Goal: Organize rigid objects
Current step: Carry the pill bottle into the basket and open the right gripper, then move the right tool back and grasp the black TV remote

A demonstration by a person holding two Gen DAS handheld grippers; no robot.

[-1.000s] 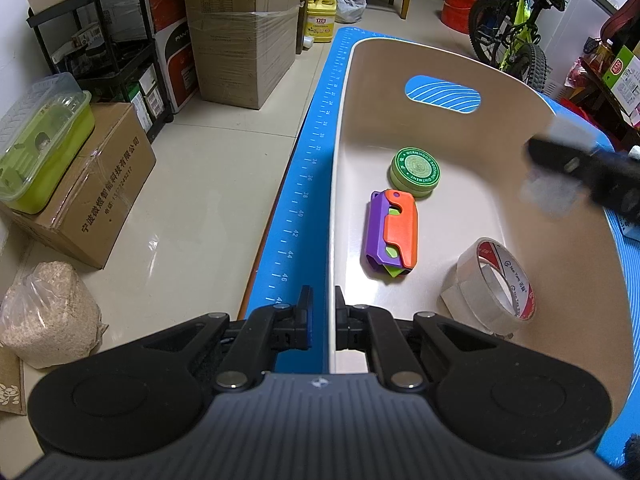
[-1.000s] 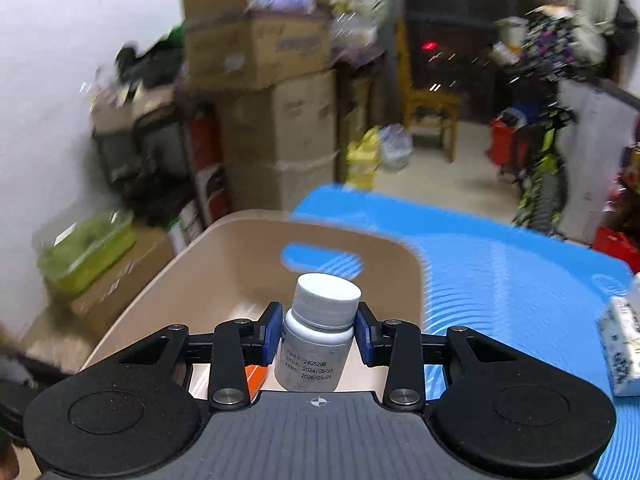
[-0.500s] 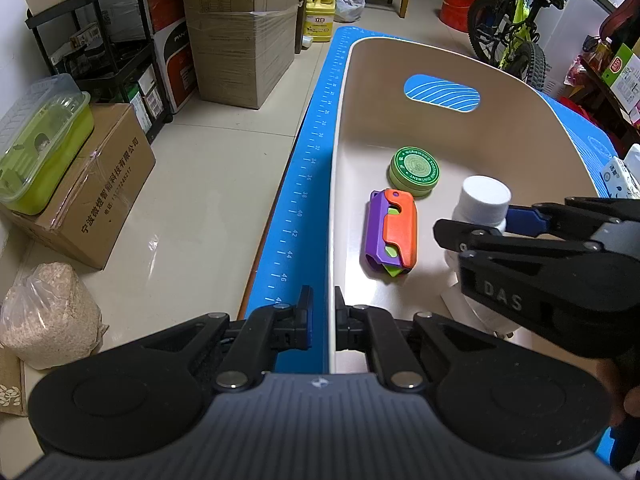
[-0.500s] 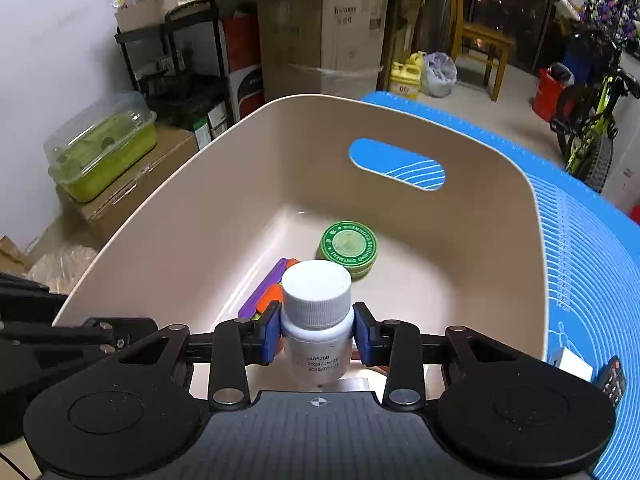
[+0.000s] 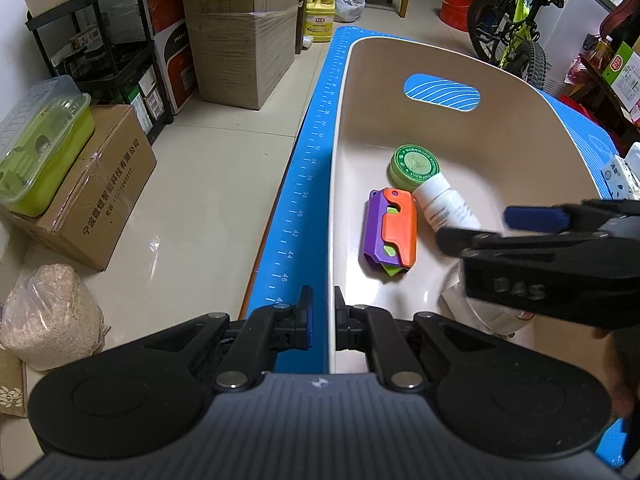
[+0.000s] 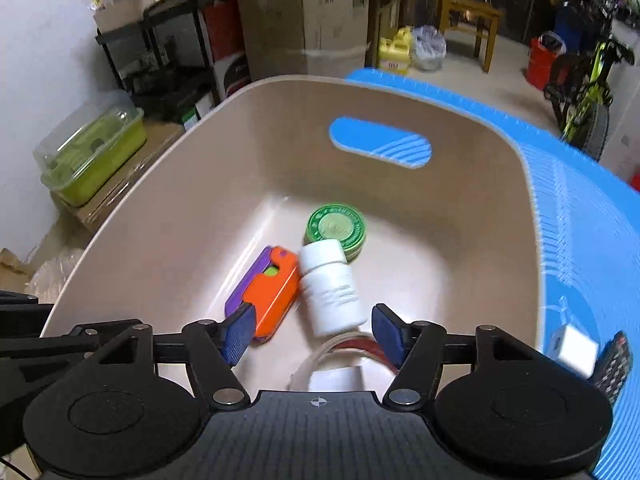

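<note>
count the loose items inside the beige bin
4. A round green tin near the middle, a white plastic bottle lying on its side against it, a purple-and-orange plastic toy left of the bottle, and a clear tape roll nearest the camera, partly hidden.

left gripper (image 5: 322, 312): we are pinching its fingers nearly together | right gripper (image 6: 314, 334): we are holding its fingers wide apart, gripping nothing

Your right hand-held gripper (image 5: 472, 226) covers most of the tape roll (image 6: 344, 344) at five o'clock in the bin (image 5: 340, 152); only an arc shows. The white bottle (image 6: 330, 290) has print too small to read. At three o'clock, the tabletop items (image 6: 576, 350) smear into blur.
</note>
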